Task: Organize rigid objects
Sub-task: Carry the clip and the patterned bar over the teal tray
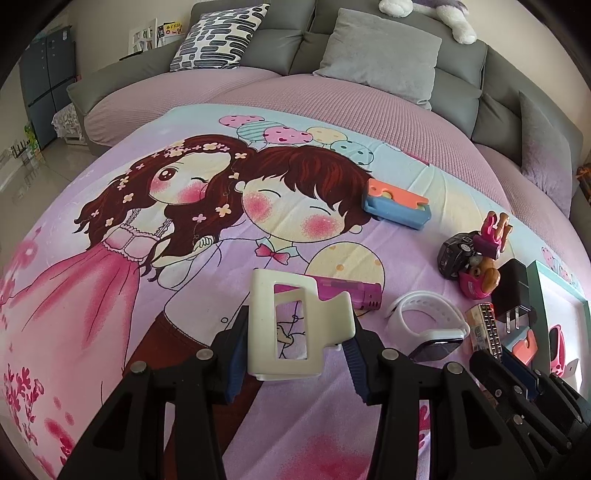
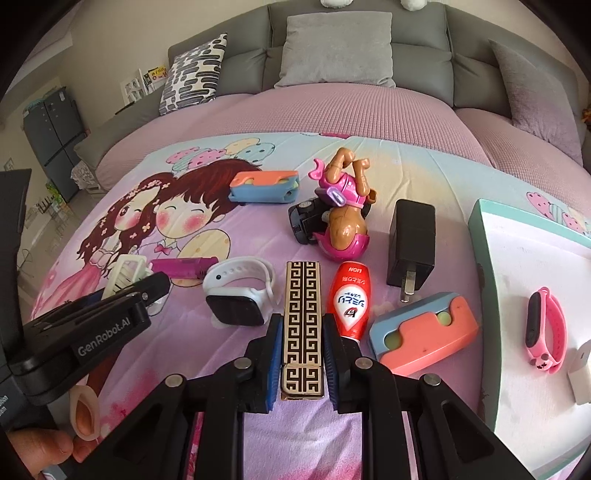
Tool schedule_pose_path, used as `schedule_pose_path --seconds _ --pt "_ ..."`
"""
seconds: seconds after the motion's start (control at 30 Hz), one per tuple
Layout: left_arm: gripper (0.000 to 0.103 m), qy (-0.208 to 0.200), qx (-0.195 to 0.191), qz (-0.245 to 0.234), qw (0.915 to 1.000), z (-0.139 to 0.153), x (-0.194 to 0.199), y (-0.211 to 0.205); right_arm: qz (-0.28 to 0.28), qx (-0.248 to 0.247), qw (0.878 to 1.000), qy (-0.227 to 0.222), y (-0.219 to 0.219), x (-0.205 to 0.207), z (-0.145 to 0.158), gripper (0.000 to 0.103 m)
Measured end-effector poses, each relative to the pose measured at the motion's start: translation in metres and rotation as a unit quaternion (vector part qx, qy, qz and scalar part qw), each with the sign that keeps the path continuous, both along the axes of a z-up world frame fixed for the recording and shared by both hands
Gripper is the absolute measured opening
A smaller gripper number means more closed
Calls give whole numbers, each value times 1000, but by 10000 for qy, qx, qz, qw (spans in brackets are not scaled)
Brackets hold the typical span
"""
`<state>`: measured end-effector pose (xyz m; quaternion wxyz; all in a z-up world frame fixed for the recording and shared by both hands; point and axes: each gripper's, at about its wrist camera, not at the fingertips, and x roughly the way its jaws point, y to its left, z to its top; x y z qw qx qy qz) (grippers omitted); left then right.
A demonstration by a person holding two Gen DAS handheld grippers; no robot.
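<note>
- The right gripper (image 2: 301, 363) is clamped on a harmonica (image 2: 302, 325), its blue ribbed pads pressing both long sides near the near end.
- The harmonica's long axis runs straight away from the right wrist camera, far end toward the sofa (image 2: 354, 33); it is a flat, narrow bar with a glossy cream face printed in a black key pattern.
- The left gripper (image 1: 291, 332) is closed on a white plastic clip (image 1: 291, 325), a smooth, stiff frame with rectangular cut-outs, standing roughly upright between the pads with its long side pointing up and away.
- Both pieces are over a cartoon-printed bedspread (image 1: 147, 258) of soft cloth.
- Just right of the harmonica lies a glossy red tube (image 2: 351, 299), cap end toward the camera.
- A white smartwatch (image 2: 240, 291) with a rubbery looped strap lies left of it.
- A matte black plug charger (image 2: 412, 240) lies beyond the tube, prongs toward the camera.
- A teal-rimmed white tray (image 2: 480, 236) at right holds a pink wristband (image 2: 546, 328).
</note>
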<state>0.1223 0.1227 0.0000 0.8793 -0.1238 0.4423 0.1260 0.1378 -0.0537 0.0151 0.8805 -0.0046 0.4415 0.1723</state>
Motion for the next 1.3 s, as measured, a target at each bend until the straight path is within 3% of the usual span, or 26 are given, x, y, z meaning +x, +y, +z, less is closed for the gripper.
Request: schedule_pose_path --seconds 0.37,0.73,1.1,1.3 --pt "48 -359 218 -323 9986 34 -2 -30 -416 363 9976 -419 -46 -3 40 22" --pt "48 -470 297 -1168 9916 53 10 -101 -1187 495 9910 -379 -121 5 47 22" --pt "48 -542 380 -2068 9761 69 24 -187 -1983 631 9778 -265 -201 4 42 22" --pt "48 -646 435 -2613 9621 77 29 -242 -2608 647 9628 -303 -254 -5 42 22"
